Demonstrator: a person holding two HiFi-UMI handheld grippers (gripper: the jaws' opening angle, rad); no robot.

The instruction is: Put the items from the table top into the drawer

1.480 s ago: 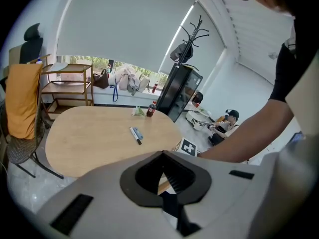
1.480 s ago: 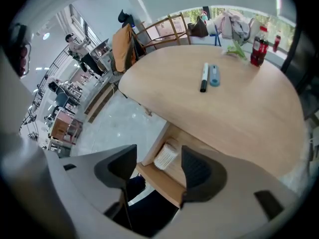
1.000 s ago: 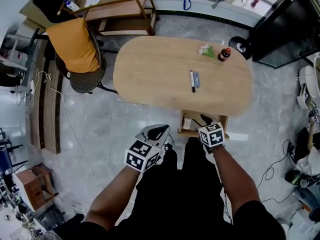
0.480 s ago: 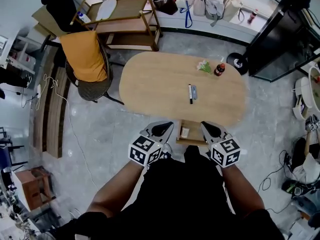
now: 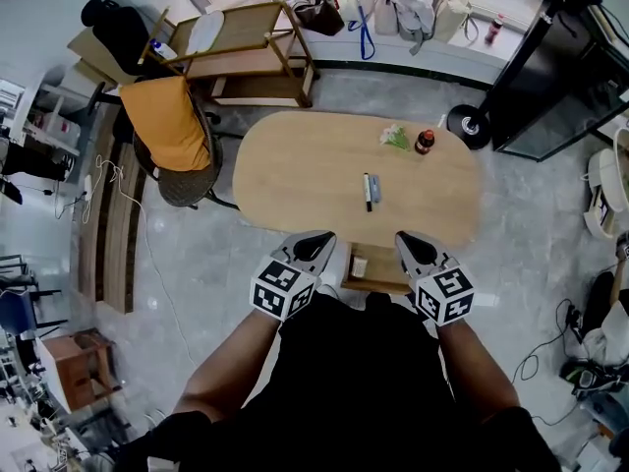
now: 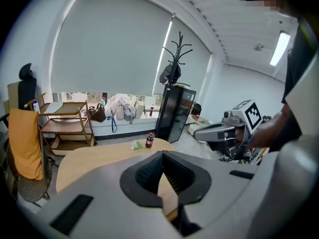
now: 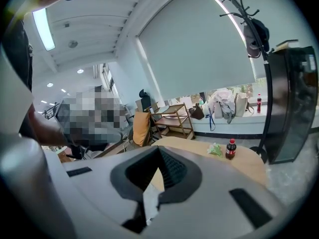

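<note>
Worktop [image 5: 295, 180], oval and wooden, with four loose things on it and a drawer [image 5: 378, 285] pulled out under its near edge. Left tool [image 5: 318, 238] and right tool [image 5: 407, 240] hang at either side of the drawer, close to the person's body and well apart from every item. In each tool's own view the jaws are pressed together with nothing between them. Probable faults from here, larger thing first: the jaws must spread before any pick, and a tool brought down unopened would only push its target along the wood. The bottle [image 5: 425, 142], upright at the far end, sits at a long reach and would likely topple if nudged high on its neck. The green packet [image 5: 394, 137] just beside it looks soft and may slip from a shallow pinch. The pen [image 5: 368, 192] and the small blue thing [image 5: 378, 188] lie side by side near the middle, close enough that a grasp on one could drag or roll the other. Containers: the drawer is open and holds one small pale object [image 5: 359, 264] near its left side, though much of its floor cannot be seen. The bottle, red-capped, holds dark liquid.
</note>
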